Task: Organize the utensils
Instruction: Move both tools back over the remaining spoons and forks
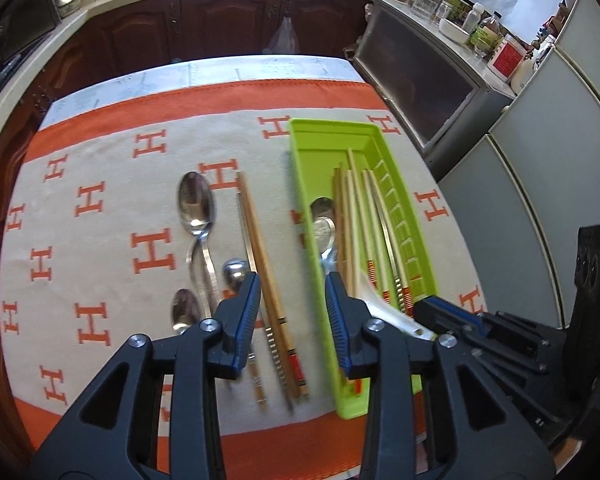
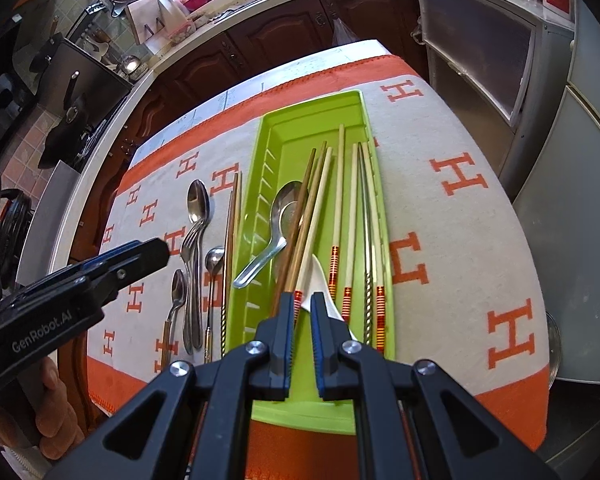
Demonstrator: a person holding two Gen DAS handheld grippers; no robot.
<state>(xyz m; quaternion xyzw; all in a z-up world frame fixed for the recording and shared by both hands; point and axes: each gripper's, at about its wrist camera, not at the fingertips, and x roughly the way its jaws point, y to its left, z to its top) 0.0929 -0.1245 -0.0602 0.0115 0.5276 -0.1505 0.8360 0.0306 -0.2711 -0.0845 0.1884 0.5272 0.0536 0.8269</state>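
A lime-green plastic tray, long and narrow with a ribbed slotted strip along one side, lies on the table and holds pale chopsticks with red-and-gold banded ends, a steel spoon and a white ceramic spoon. The right gripper sits low over the tray's near end, its jaws narrowed around the white spoon's handle, though whether the blue ribbed pads actually press it I cannot tell. Left of the tray, on a beige cloth woven with orange "H" letters and an orange border, lie loose steel spoons, a fork and a pair of brown chopsticks, with bare cloth beyond them. The left gripper hangs released above those chopsticks; its body reads "GenRobot.AI"
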